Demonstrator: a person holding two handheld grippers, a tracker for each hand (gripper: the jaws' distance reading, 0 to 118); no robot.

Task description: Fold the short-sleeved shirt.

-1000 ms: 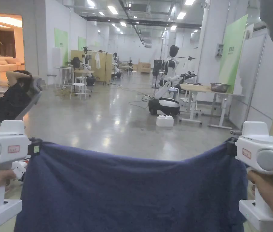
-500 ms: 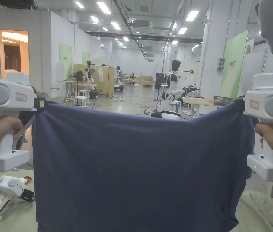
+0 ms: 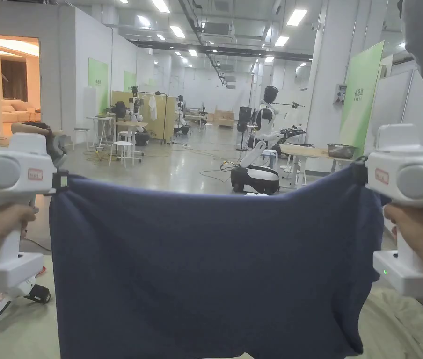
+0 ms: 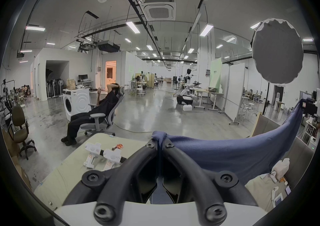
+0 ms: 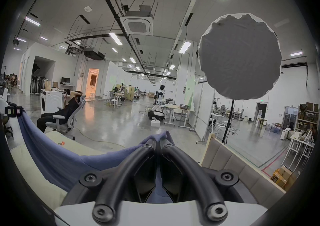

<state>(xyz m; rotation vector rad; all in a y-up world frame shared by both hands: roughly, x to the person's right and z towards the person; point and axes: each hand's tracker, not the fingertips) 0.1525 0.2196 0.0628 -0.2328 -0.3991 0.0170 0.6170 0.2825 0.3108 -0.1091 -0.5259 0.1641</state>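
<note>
A dark blue short-sleeved shirt (image 3: pixel 210 271) hangs spread in the air in front of me, held by its two top corners. The left gripper (image 3: pixel 60 180) is shut on the upper left corner, the right gripper (image 3: pixel 358 170) on the upper right corner. In the left gripper view the black jaws pinch a bunched fold of the shirt (image 4: pixel 225 151) at the left gripper (image 4: pixel 160 141). In the right gripper view the jaws of the right gripper (image 5: pixel 157 140) close on the shirt (image 5: pixel 57 157), which sags away to the left. The cloth's top edge dips in the middle.
A pale green table (image 3: pixel 23 327) lies below, with spare white grippers (image 4: pixel 102 155) and a small red thing (image 4: pixel 118 146) on it. A person (image 4: pixel 97 108) reclines in an office chair at the left. A padded beige board (image 5: pixel 230 160) stands at the right. Small items (image 4: pixel 277 184) lie at the table's right end.
Both grippers rose with the shirt from low in the picture, then dropped slightly. The cloth stays stretched between them. The head camera has tilted too.
</note>
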